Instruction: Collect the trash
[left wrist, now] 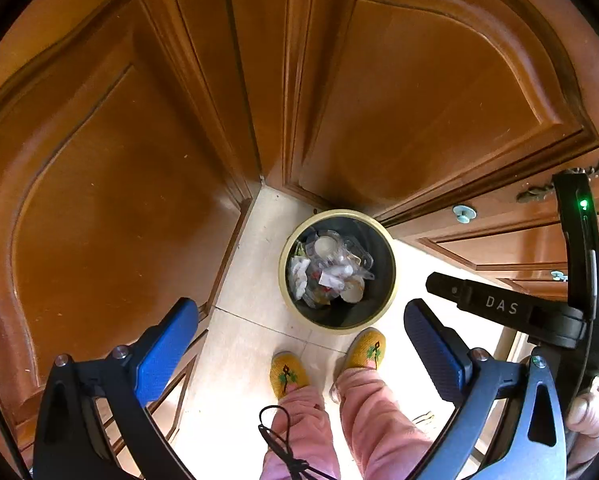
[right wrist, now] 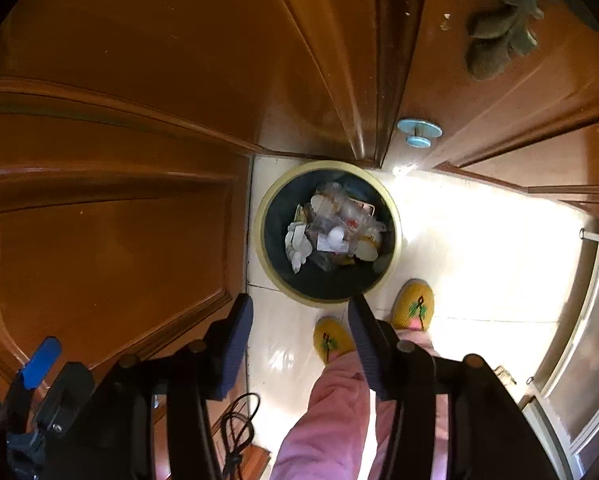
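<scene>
Both tools, the left tool (left wrist: 299, 336) and right tool (right wrist: 299, 328), hang open and empty over a pale tile floor (left wrist: 251, 264). Brown wooden doors (left wrist: 111, 152) stand around. In the corner sits a round bin (left wrist: 391, 280), holding white and clear trash (left wrist: 331, 272).

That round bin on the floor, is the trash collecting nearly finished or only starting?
Already done: the round dark bin with a pale yellow rim holds a pile of clear plastic and white paper scraps. In hand: nothing; the left gripper and the right gripper both hang open and empty above it. Left: no loose trash shows on the pale tiled floor, so little may remain here.
</scene>
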`<state>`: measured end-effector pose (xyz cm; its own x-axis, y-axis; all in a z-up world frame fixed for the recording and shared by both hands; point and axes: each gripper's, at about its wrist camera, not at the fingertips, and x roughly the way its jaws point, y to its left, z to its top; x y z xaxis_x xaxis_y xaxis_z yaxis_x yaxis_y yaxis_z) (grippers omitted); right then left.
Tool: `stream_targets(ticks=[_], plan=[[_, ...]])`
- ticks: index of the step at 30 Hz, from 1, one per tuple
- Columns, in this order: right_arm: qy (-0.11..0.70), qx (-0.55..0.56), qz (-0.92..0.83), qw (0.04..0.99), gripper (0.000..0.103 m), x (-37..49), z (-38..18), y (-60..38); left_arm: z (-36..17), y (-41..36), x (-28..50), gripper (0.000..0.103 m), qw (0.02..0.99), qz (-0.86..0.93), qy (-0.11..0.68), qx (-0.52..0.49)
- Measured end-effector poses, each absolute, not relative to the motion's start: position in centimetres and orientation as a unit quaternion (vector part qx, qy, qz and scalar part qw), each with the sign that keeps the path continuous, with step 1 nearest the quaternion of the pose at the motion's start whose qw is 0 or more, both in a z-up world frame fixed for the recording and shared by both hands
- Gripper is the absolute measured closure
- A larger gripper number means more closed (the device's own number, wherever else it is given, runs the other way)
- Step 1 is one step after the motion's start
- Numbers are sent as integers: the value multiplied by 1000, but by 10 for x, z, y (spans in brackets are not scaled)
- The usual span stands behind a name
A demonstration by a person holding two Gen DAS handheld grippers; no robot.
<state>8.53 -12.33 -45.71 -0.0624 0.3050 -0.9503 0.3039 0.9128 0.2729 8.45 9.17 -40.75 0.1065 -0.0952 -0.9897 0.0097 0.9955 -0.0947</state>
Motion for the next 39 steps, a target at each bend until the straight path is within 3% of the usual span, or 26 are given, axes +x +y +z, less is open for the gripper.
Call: stream_targets(ticks=[9, 21, 29, 39], plan=[[723, 217, 1, 656, 53, 70, -452, -127, -408, 81, 84, 1, 741, -52, 669, -22], [707, 218, 11, 672, 53, 43, -404, -128, -369, 64, 65, 1, 736, -81, 672, -1], [678, 216, 25, 702, 53, 23, -323, -130, -311, 62, 50, 1, 742, -94, 663, 7], [559, 205, 34, 803, 48, 16, -165, -146, -167, 68, 53, 1, 820, -83, 566, 18]])
